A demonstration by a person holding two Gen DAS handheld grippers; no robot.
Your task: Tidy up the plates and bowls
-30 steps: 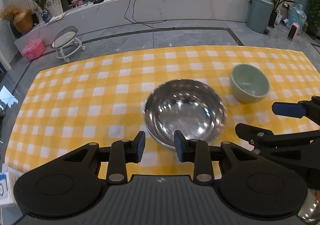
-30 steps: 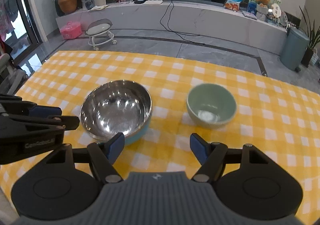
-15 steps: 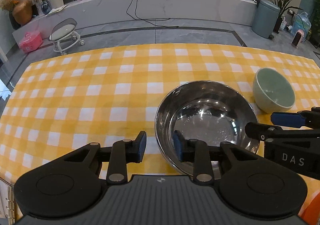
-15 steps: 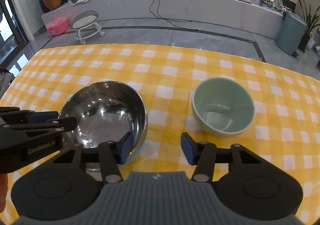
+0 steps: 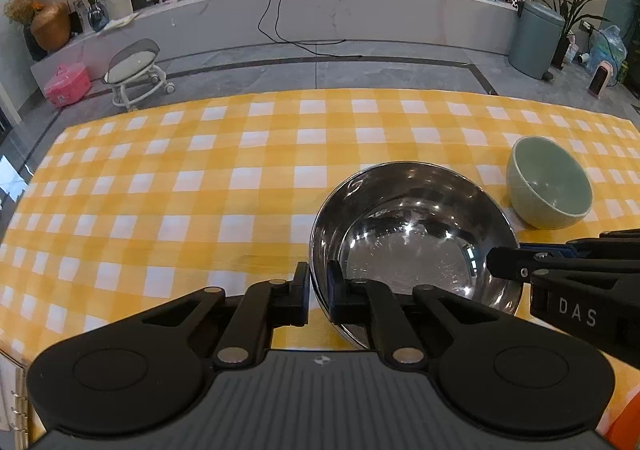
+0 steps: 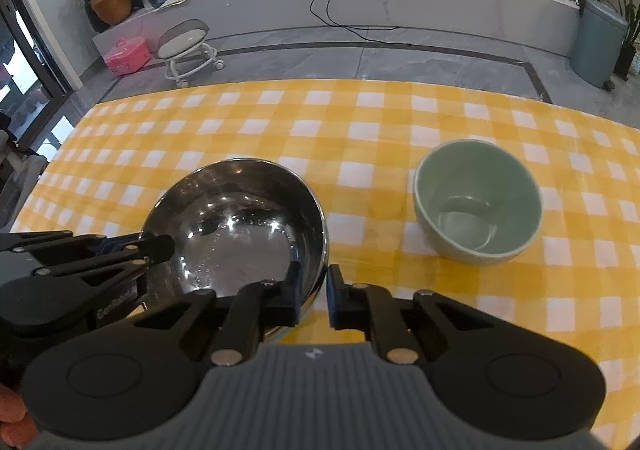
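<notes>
A shiny steel bowl (image 5: 412,234) stands on the yellow checked tablecloth (image 5: 160,190). My left gripper (image 5: 318,292) is closing on its near left rim, one pad inside and one outside. In the right wrist view the steel bowl (image 6: 240,218) has my right gripper (image 6: 314,292) closing on its near right rim the same way. Each gripper shows in the other's view: the right gripper (image 5: 504,262) at the bowl's right side, the left gripper (image 6: 160,246) at its left side. A pale green bowl (image 6: 476,202) sits upright and apart, to the right of the steel one, also seen as the green bowl (image 5: 550,182).
The table's far edge (image 5: 320,92) drops to a grey tiled floor with a wheeled stool (image 5: 134,70) and a grey bin (image 5: 534,38). Bare cloth spreads left of and behind the bowls.
Both grippers came down and forward onto the steel bowl's near rim. Their jaws went from wide apart to closed on the rim, one on each side.
</notes>
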